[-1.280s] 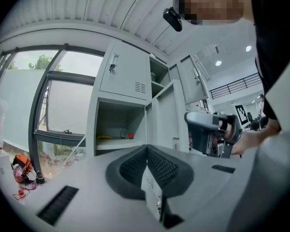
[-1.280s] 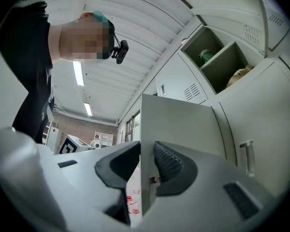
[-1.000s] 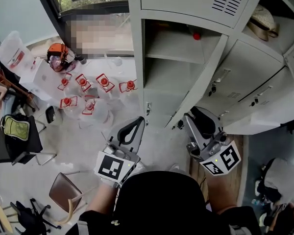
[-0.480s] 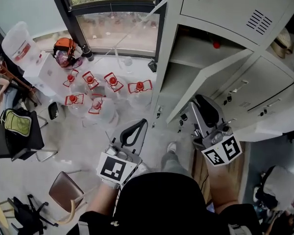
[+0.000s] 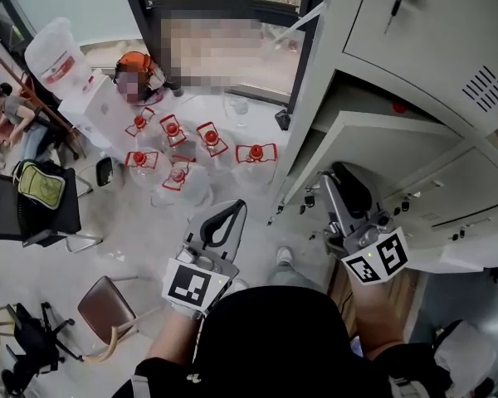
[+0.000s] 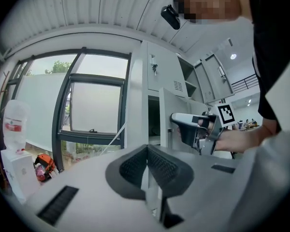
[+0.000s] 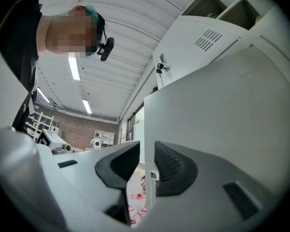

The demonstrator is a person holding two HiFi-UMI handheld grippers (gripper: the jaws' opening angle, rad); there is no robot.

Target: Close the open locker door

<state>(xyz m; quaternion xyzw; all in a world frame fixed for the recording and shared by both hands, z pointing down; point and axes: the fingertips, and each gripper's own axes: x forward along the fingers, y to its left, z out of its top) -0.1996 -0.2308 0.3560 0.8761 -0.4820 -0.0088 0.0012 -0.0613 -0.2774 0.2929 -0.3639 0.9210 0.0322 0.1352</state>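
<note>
Only the head view takes in the whole grey sheet-metal locker bank (image 5: 432, 31), with its louvred upper door, and the locker door (image 5: 361, 143) below it, a flat smooth panel swung well out from its compartment; the right gripper view shows just that door's thin free edge. The right tool (image 7: 146, 151) holds its ribbed dark pads slightly apart, that edge showing in their gap. The left tool (image 5: 237, 207), well clear of the door, is closed on nothing
</note>
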